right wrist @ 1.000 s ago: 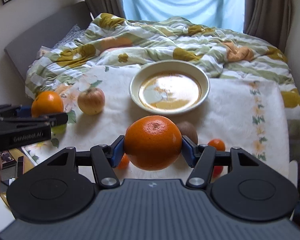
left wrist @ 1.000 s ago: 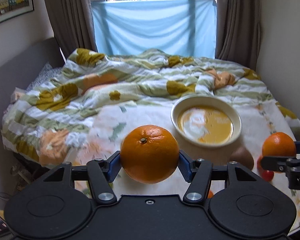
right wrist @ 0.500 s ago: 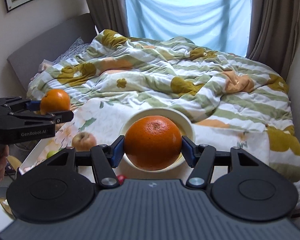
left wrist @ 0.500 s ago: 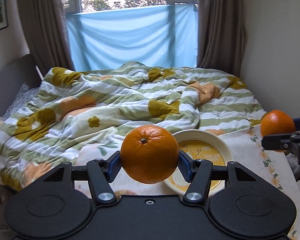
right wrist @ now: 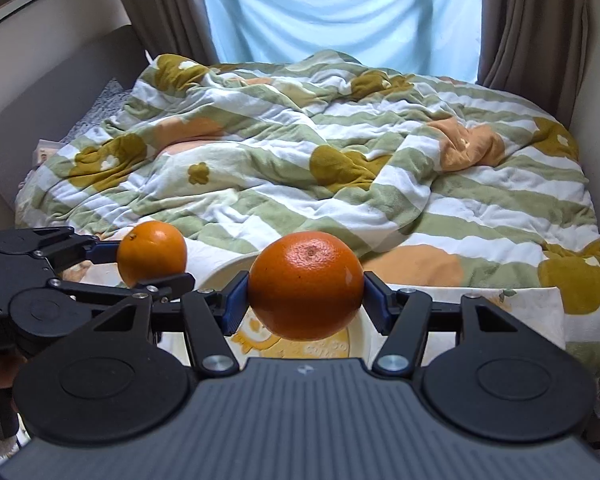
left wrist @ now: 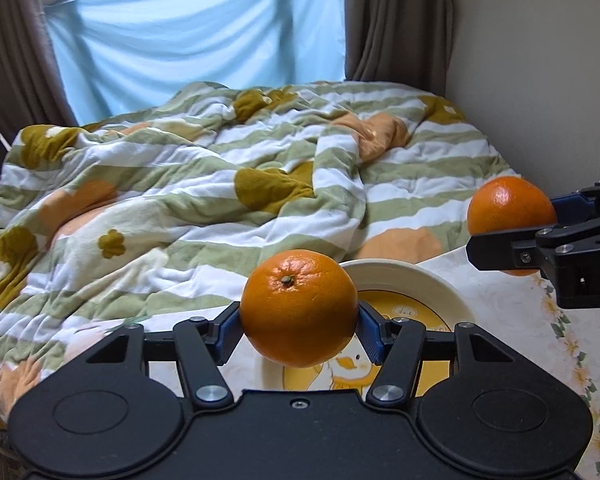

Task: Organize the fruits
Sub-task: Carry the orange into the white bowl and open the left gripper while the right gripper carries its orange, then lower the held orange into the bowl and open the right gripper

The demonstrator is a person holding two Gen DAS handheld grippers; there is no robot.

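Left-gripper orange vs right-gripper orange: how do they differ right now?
The left gripper's orange shows a small green-brown stem button on top; the right gripper's orange shows a pale, pitted stem scar with no green. In the right wrist view the left gripper's orange sits further left, beside the bowl; the right gripper's orange hangs in front of the bowl. Shared: both are round, glossy and clamped at their sides between blue pads, held off the table.

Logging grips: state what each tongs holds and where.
Left tongs clamp an orange by its sides; right tongs clamp another orange likewise.
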